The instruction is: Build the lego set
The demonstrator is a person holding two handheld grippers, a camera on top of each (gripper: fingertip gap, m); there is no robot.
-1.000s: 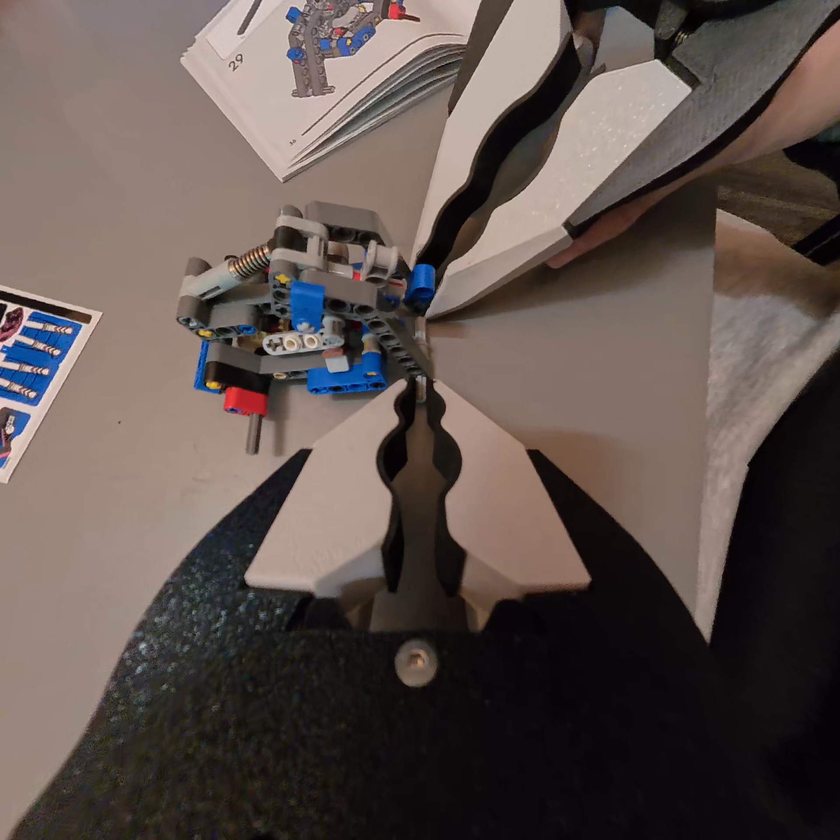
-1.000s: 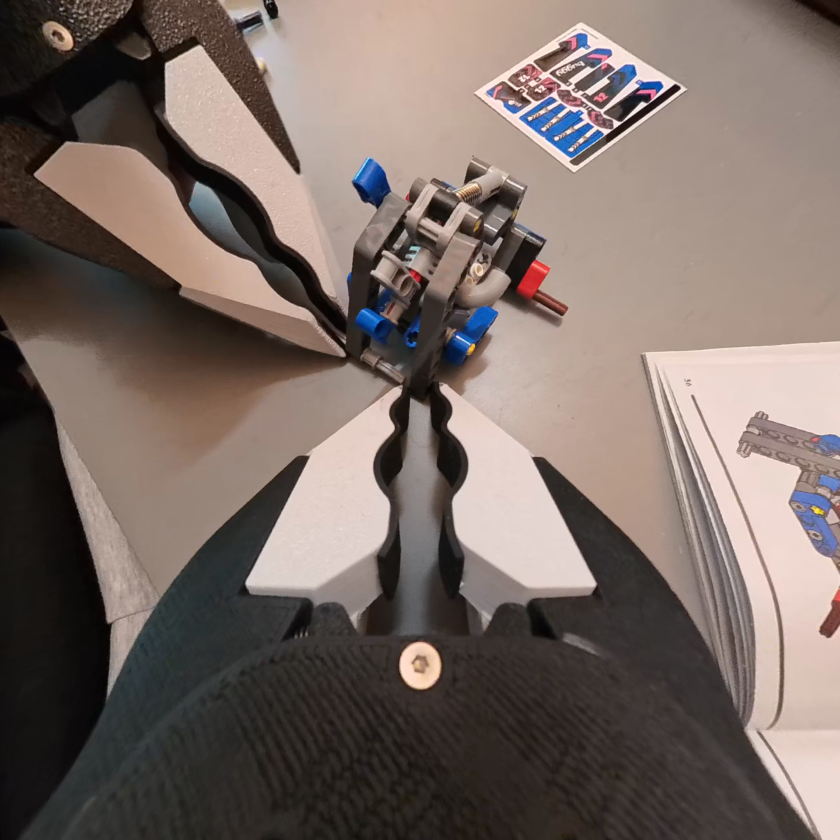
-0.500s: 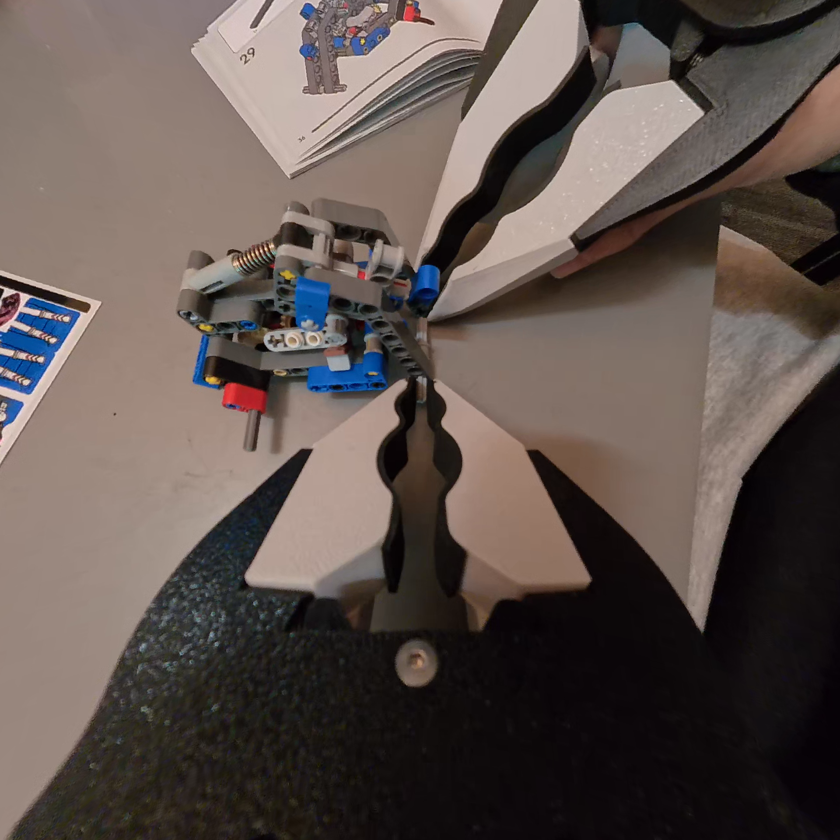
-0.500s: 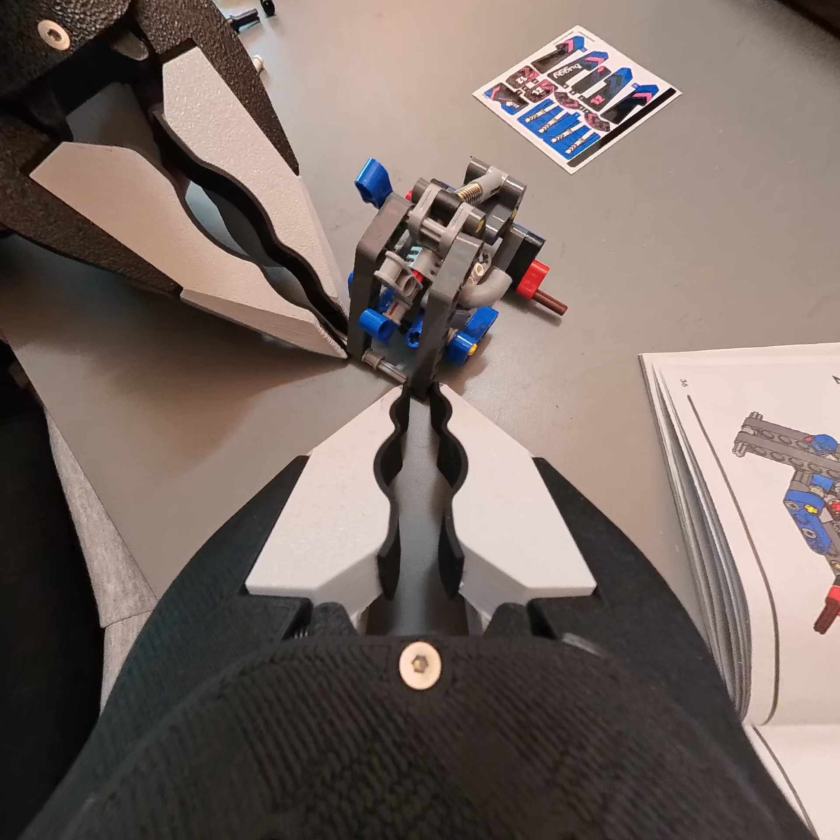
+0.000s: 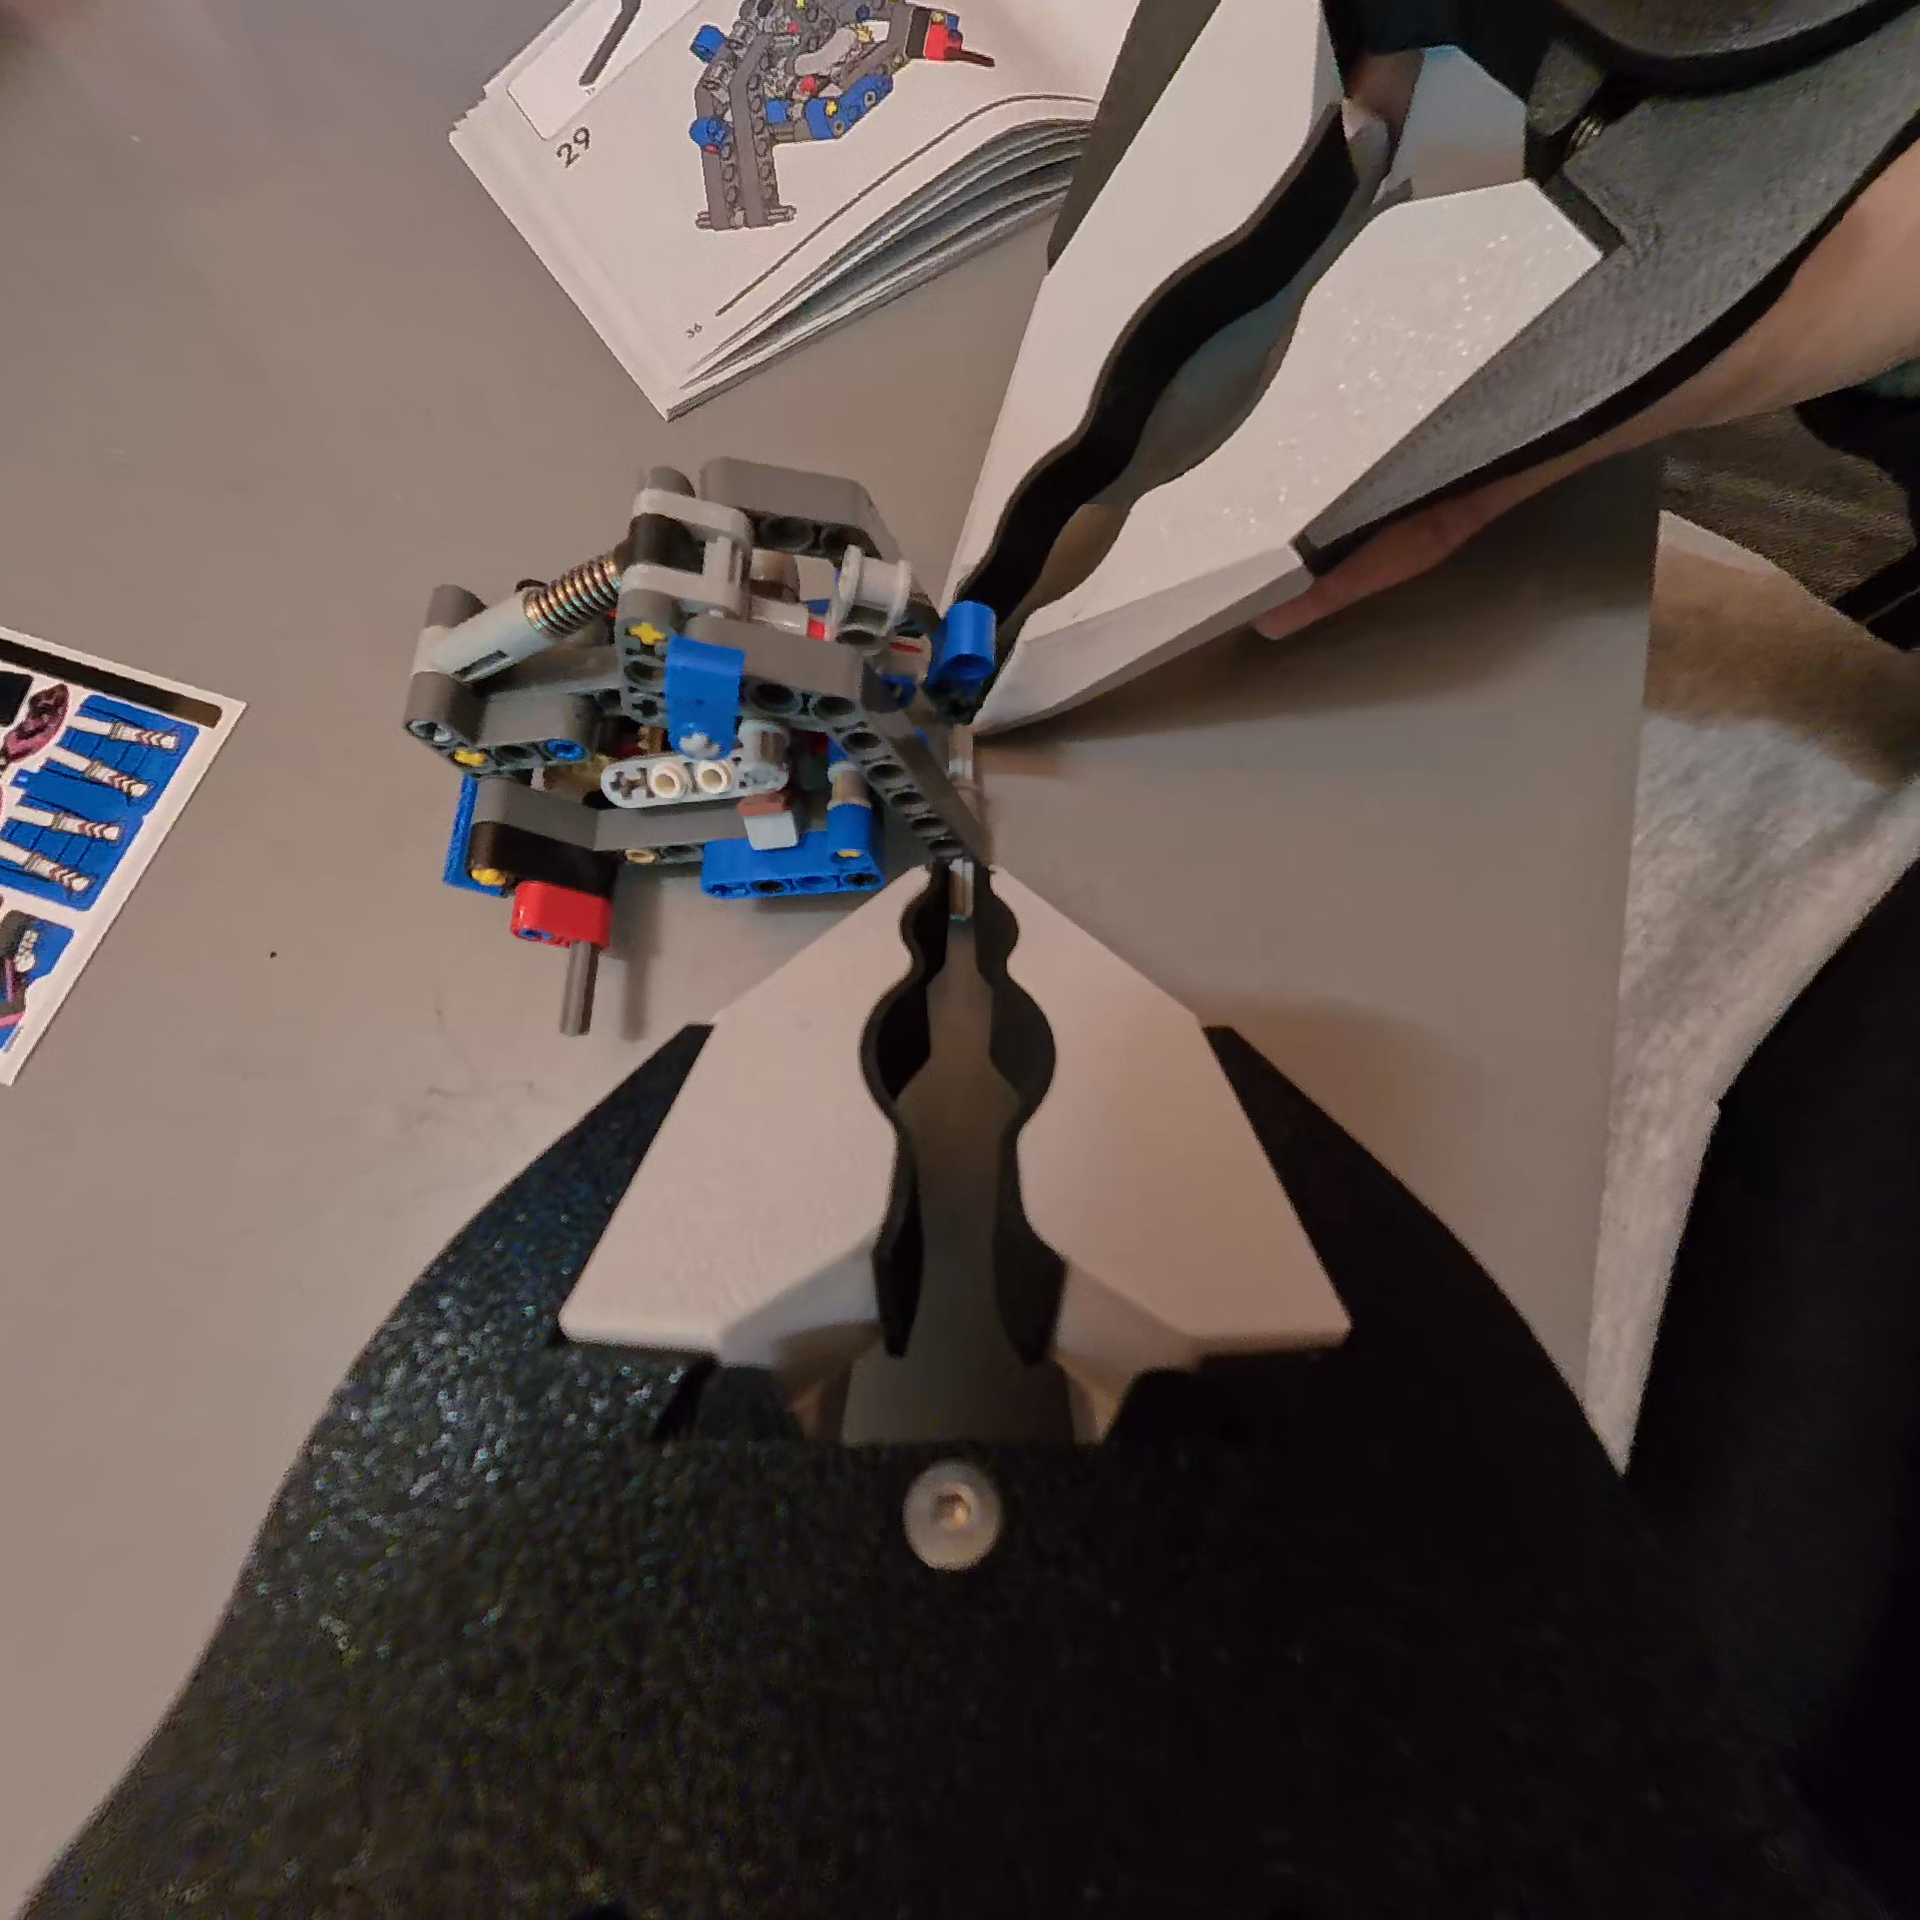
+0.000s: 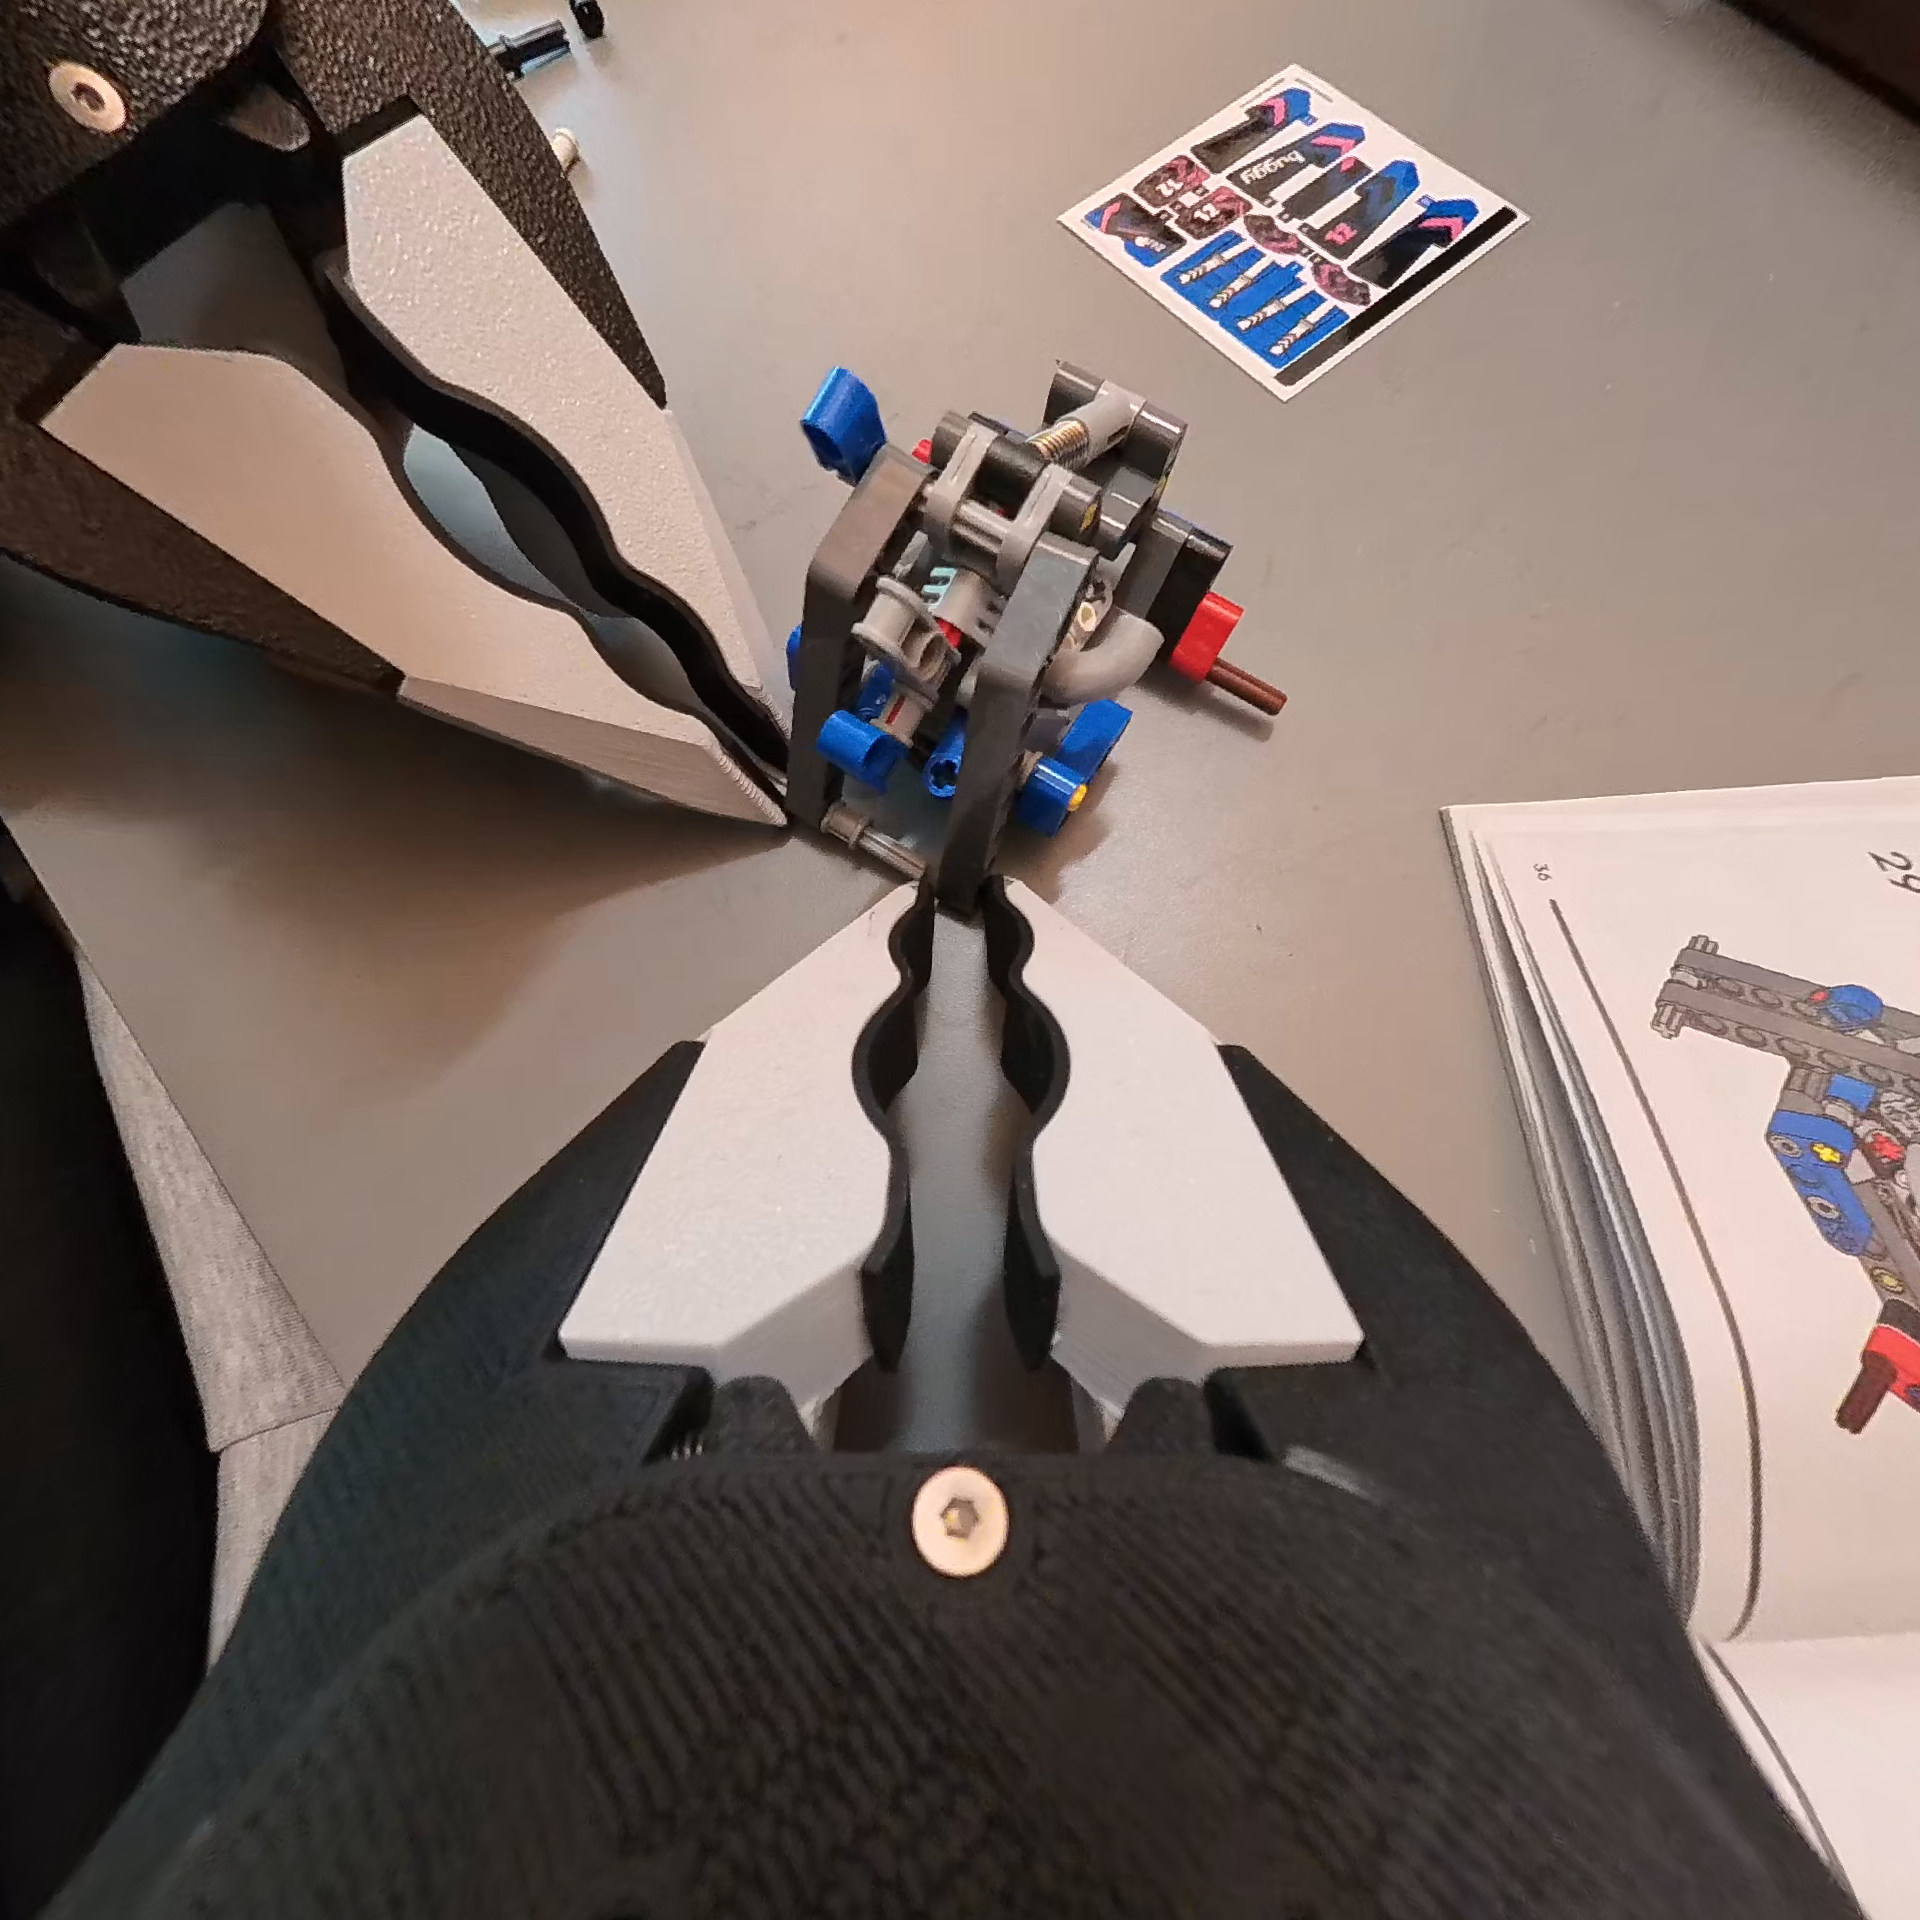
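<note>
Grey table (image 6: 1558,582): lego model (image 6: 997,613), sticker sheet (image 6: 1294,229), booklet (image 6: 1704,1195).

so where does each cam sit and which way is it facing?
Left wrist view: on the left tool, looking down its fingers at the lego model on the grey table; the right tool and a hand show.
Right wrist view: on the right tool, facing the model from its end; the left tool shows.
Shared: model, sticker sheet, instruction booklet.

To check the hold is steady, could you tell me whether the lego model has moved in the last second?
No, the lego model keeps its place relative to the sticker sheet and booklet.
</note>
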